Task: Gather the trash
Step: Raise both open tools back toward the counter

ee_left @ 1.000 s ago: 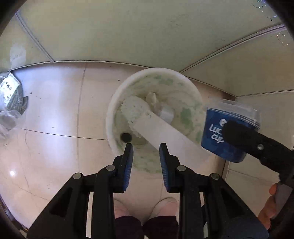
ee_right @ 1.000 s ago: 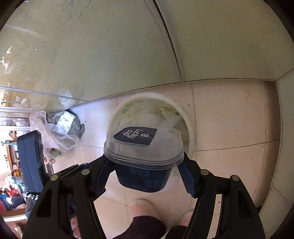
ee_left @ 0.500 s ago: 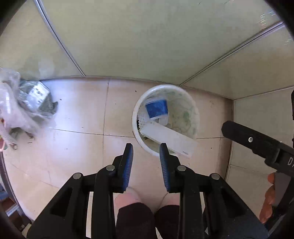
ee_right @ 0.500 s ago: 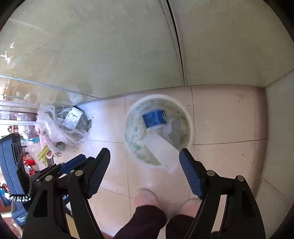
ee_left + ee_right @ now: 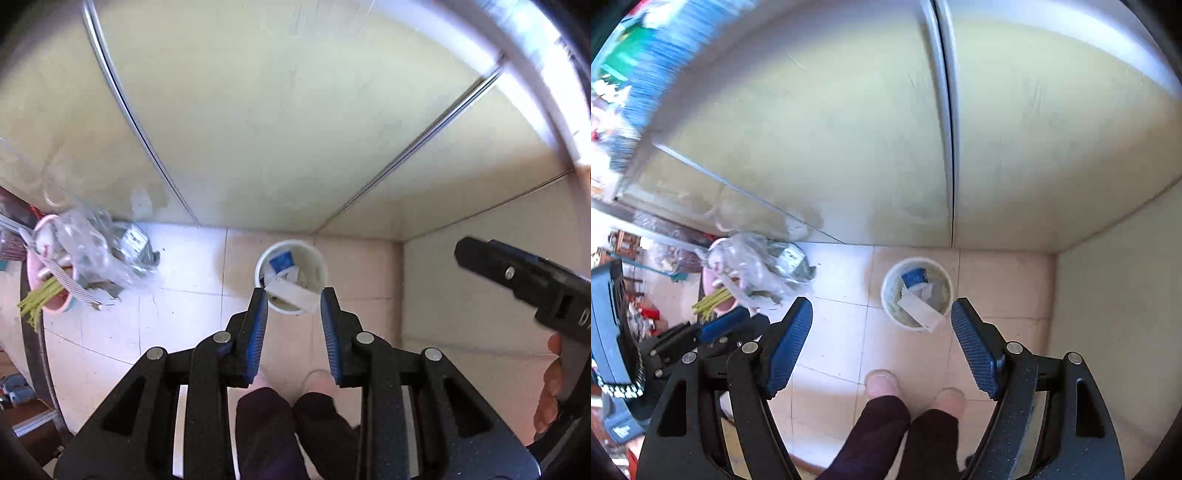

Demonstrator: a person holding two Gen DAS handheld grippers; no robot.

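A white round bin (image 5: 320, 263) stands on the tiled floor by the wall corner; it also shows in the right wrist view (image 5: 891, 281). Inside lie the blue cup (image 5: 280, 261), also seen in the right wrist view (image 5: 914, 277), and a long white strip (image 5: 293, 292) that sticks out over the rim. My left gripper (image 5: 294, 295) is high above the bin, empty, jaws a small gap apart. My right gripper (image 5: 881, 311) is wide open and empty, also far above the bin.
A heap of clear plastic bags and wrappers (image 5: 99, 254) lies on the floor left of the bin, beside a pink bowl (image 5: 44, 295) with green sticks. Pale green cabinet doors (image 5: 849, 147) rise behind. The person's feet (image 5: 912, 387) stand in front of the bin.
The right gripper opened and dropped the blue cup into the bin. Both grippers have since risen well away from the bin, which looks much smaller now.
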